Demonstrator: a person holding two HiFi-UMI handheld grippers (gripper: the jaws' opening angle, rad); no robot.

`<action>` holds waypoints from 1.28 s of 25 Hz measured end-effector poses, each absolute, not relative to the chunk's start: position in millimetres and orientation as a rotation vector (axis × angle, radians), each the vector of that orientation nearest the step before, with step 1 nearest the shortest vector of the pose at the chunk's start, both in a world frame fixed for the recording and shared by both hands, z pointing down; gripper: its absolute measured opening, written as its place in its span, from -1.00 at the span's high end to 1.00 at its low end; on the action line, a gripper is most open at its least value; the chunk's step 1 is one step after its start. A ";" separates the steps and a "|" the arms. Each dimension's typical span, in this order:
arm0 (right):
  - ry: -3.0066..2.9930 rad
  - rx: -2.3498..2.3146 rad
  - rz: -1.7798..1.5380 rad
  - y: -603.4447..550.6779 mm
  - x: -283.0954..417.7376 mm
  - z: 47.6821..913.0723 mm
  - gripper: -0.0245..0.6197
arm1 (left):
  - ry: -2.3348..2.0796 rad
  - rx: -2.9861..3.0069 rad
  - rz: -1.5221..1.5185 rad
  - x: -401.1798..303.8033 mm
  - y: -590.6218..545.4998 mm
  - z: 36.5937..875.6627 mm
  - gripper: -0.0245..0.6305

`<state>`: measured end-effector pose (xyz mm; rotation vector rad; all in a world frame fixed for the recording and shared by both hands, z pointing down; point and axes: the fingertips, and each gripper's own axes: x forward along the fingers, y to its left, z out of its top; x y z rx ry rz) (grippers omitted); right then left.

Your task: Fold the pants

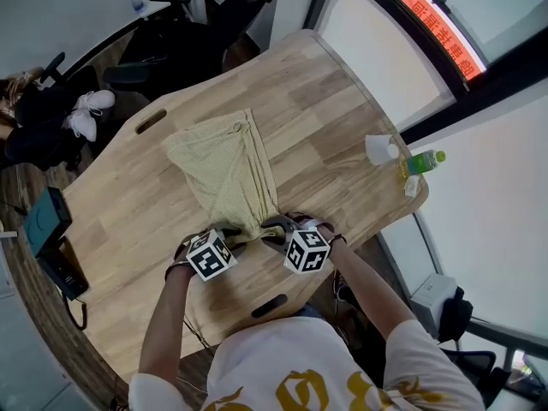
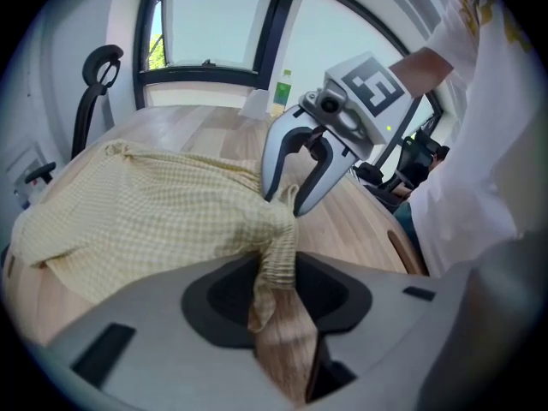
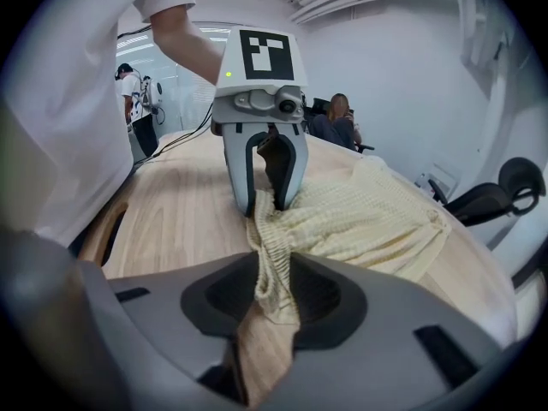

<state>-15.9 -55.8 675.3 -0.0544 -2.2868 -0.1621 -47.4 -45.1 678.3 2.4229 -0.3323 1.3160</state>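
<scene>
Pale yellow checked pants (image 1: 227,165) lie folded lengthwise on the wooden table (image 1: 342,101), waistband toward me. My left gripper (image 1: 229,232) and right gripper (image 1: 278,226) sit side by side at that near end. In the left gripper view the bunched waistband (image 2: 276,255) runs between the jaws of my left gripper (image 2: 276,291), which pinch it. The right gripper (image 2: 287,202) stands just beyond, on the same hem. In the right gripper view my right gripper (image 3: 274,294) pinches the ribbed waistband (image 3: 272,259), and the left gripper (image 3: 267,204) bites it a little further along.
A clear plastic cup (image 1: 381,149), a green bottle (image 1: 422,161) and a crumpled paper (image 1: 411,187) stand at the table's right edge. A dark device (image 1: 44,221) lies at its left edge. The top has cut-out slots (image 1: 151,122) (image 1: 270,306). Office chairs and seated people are beyond.
</scene>
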 end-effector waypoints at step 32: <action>-2.214 -0.105 0.138 9.5 -32.0 576.8 0.74 | -0.298 2.425 1.261 -66.3 18.6 582.7 0.59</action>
